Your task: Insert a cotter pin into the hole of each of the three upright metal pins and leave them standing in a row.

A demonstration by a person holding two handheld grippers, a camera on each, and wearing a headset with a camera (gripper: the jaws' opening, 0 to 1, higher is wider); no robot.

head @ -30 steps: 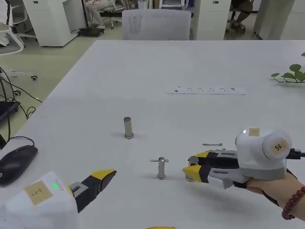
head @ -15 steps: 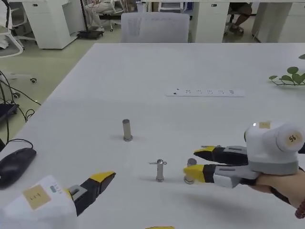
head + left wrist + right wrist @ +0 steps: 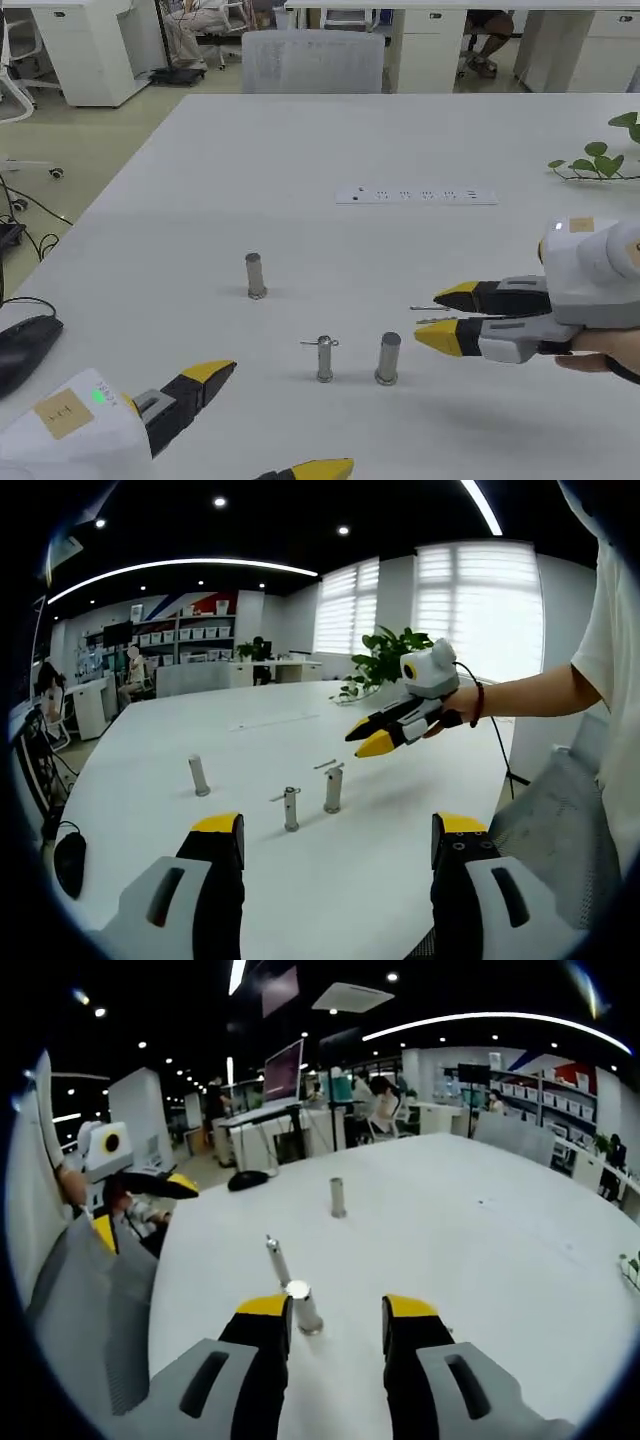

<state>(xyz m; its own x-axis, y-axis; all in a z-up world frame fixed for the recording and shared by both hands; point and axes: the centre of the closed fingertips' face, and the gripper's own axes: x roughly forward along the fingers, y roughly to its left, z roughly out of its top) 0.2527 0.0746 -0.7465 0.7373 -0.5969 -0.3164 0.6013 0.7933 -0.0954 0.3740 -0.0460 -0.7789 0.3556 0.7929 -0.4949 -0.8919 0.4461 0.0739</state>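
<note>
1. Left gripper (image 3: 265, 420): nearest item, at the near left edge of the white table (image 3: 400, 140). Its jaws are spread wide, with nothing between them.
2. Fitted metal pin (image 3: 324, 358): upright, near centre. A cotter pin (image 3: 318, 342) is seen passed through its head and sticking out to the left. This unit is judged complete.
3. Bare metal pin (image 3: 387, 358): upright, just right of item 2 and close beside it without touching. No cotter pin is seen in it, so insertion is judged outstanding.
4. Right gripper (image 3: 447, 314): held above the table at the right, tips pointing left toward item 3. Its jaws are apart and nothing is seen clamped.
5. Loose cotter pin (image 3: 325, 764): lying flat on the table just beyond item 3, near the right gripper's tips. It is judged to be stock for a remaining insertion.
6. Far metal pin (image 3: 254, 275): upright, farther and to the left, well apart from items 2 and 3. No cotter pin is seen in it. It stands off the line of the other two, so the row is judged unfinished.
7. Power strip (image 3: 415, 196): lying flat, far centre.

Tally: one of three fitted, two outstanding.
</note>
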